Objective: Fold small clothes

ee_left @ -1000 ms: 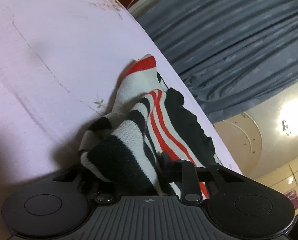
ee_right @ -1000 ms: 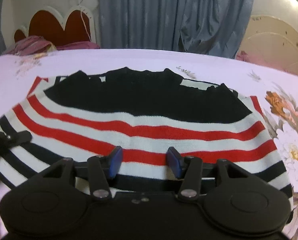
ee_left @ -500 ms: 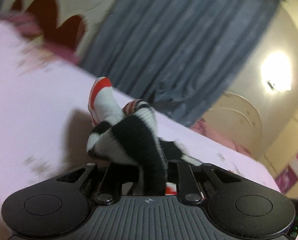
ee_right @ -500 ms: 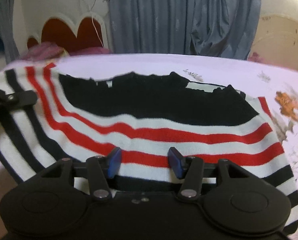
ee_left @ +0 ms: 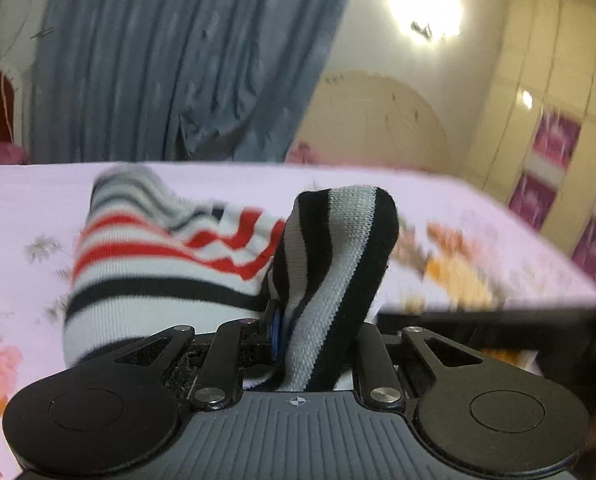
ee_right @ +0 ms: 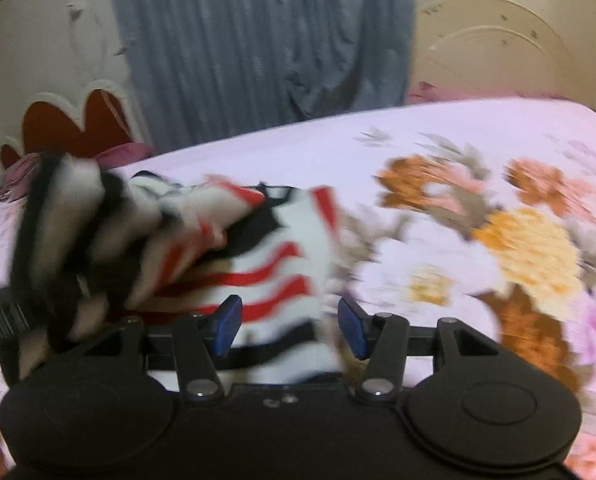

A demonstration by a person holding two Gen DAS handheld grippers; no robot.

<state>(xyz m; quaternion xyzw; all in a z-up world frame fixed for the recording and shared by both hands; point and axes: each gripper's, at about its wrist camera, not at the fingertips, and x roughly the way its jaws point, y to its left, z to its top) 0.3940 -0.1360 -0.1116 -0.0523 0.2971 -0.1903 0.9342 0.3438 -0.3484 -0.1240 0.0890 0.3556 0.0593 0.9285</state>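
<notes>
A small knit sweater with black, white and red stripes [ee_left: 158, 256] lies on the pink floral bed sheet [ee_left: 226, 184]. My left gripper [ee_left: 309, 328] is shut on a black-and-white striped fold of the sweater, which bulges up between the fingers. In the right wrist view the sweater [ee_right: 274, 264] lies bunched, its left side lifted and blurred. My right gripper [ee_right: 290, 324] is open, its blue pads [ee_right: 228, 320] either side of the sweater's near edge, gripping nothing.
A grey curtain [ee_left: 170, 60] and a red heart-shaped headboard [ee_right: 78, 124] stand behind the bed. A pink pillow [ee_right: 126, 150] lies at the head. The bed's right edge [ee_left: 489, 308] drops off near my left gripper. Large printed flowers [ee_right: 529, 256] cover the sheet at right.
My left gripper has swung right, carrying the sweater's edge up and over toward the middle. The flat sweater is now bunched. My right gripper has shifted right; its jaws stay open.
</notes>
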